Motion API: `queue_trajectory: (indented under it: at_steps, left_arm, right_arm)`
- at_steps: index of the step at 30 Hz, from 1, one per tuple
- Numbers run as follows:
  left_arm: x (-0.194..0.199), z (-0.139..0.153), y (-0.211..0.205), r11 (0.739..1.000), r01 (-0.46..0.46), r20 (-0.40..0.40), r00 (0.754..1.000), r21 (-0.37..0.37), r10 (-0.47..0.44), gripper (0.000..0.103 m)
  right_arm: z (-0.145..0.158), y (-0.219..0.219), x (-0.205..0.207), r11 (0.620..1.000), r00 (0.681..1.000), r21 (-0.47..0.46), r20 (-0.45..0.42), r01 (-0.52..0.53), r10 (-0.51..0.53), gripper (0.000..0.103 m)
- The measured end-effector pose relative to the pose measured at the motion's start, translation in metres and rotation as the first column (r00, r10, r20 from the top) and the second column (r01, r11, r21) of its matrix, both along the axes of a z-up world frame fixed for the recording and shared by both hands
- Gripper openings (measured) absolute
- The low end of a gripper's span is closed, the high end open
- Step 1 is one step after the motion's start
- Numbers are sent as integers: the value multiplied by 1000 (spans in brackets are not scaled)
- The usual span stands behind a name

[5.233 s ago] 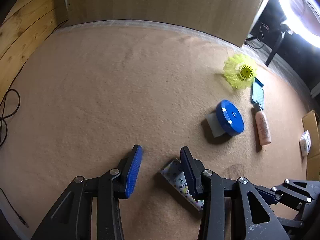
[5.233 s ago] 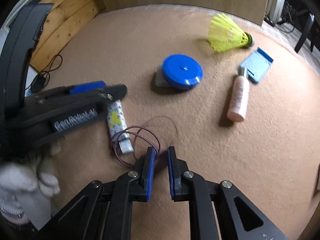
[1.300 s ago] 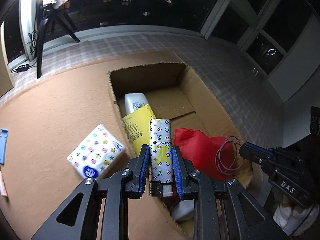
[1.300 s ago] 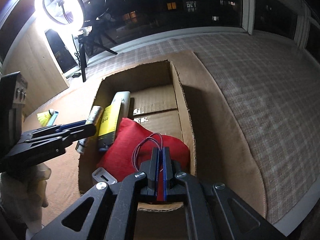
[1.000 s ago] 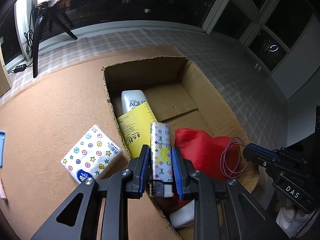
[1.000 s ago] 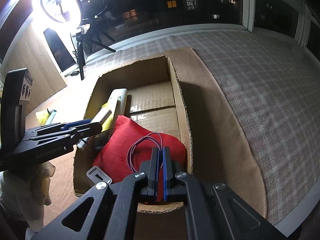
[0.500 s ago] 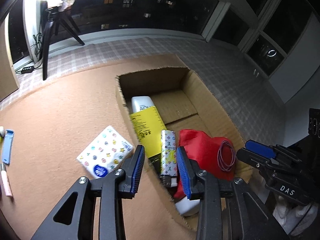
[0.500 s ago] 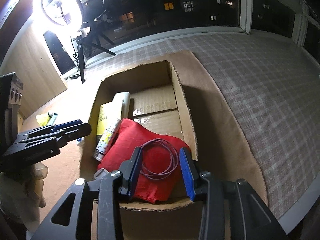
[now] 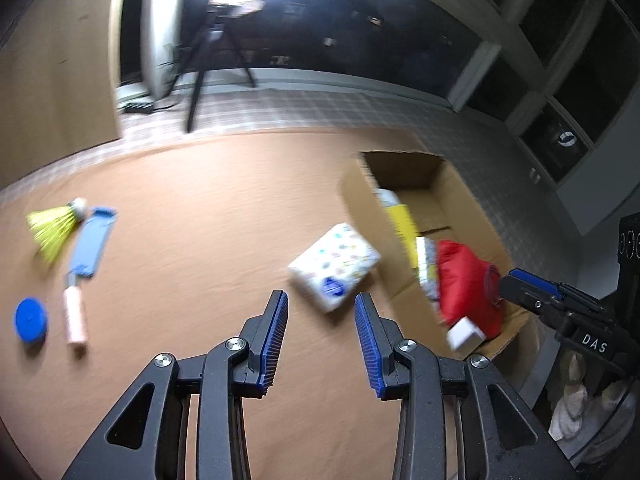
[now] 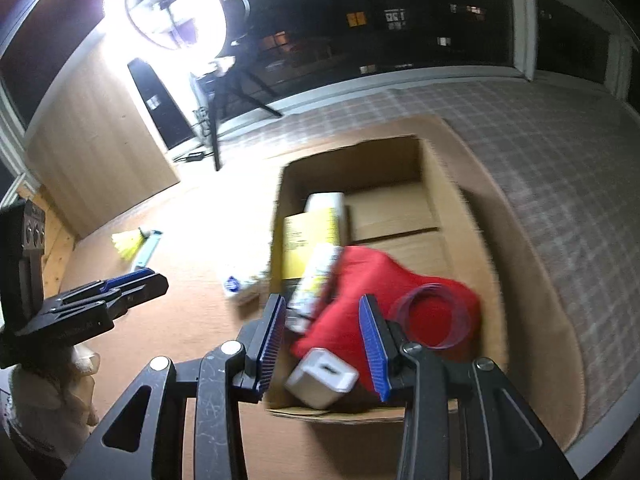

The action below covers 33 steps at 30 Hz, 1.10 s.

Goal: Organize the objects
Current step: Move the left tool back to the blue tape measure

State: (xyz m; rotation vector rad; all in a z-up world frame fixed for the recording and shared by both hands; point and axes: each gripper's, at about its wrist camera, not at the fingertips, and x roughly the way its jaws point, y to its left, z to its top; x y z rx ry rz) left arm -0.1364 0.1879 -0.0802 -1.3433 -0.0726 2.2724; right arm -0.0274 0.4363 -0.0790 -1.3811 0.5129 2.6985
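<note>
My left gripper [image 9: 320,312] stands open and empty above the tan mat, just short of a white tissue pack [image 9: 334,266] with coloured dots. The cardboard box [image 9: 408,168] lies to its right. In the box a patterned tube [image 10: 316,280] leans beside a yellow package [image 10: 310,240] and a white bottle [image 10: 324,202]. A purple loop [image 10: 434,318] rests on a red bag [image 10: 380,292]. My right gripper [image 10: 322,316] hangs open over the box's near end, above a white charger [image 10: 322,378], holding nothing.
At the mat's left lie a yellow shuttlecock [image 9: 54,226], a blue flat case [image 9: 94,242], a pink tube [image 9: 76,316] and a blue round lid [image 9: 30,320]. A ring light on a tripod [image 10: 176,12] and wooden panels [image 10: 92,152] stand behind. Checked flooring borders the mat.
Both grippers opened. The left let the patterned tube drop into the box and swung away left. The right released the purple loop onto the red bag and drew back.
</note>
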Motion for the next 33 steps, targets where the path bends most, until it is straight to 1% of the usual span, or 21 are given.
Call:
queue_trajectory:
  at_steps: [5,10,13,16,19,25,28,30,33]
  left_arm:
    - [-1,-4,-62,995,-100,10,995,-19,101,38]
    - [-9,-13,-129,973,-228,22,973,-45,229,38]
    - [-15,-16,-169,952,-302,27,952,-51,304,38]
    - [-23,-20,-210,920,-388,22,921,-61,389,38]
    - [-36,-30,-250,891,-452,60,889,-49,454,38]
    - [-60,-40,-290,875,-484,111,868,-27,484,37]
    - [-75,-46,-298,882,-471,150,871,-15,468,36]
    - [-86,-51,-299,895,-446,174,880,-10,441,36]
    - [-94,-60,-295,906,-423,191,888,-24,419,35]
  right_arm:
    - [-3,-31,-12,999,999,-13,5,-44,44,35]
    - [-7,-64,-25,996,996,-26,13,-91,91,35]
    - [-10,-83,-31,993,994,-28,15,-112,112,35]
    - [-15,-99,-36,990,991,-42,23,-131,132,35]
    - [-20,-110,-38,988,989,-49,36,-144,146,35]
    - [-25,-122,-38,988,988,-64,52,-143,147,35]
    - [-26,-123,-37,988,988,-72,60,-135,139,35]
    - [-27,-122,-35,989,989,-78,65,-126,131,35]
    - [-28,-121,-32,990,990,-79,69,-117,122,35]
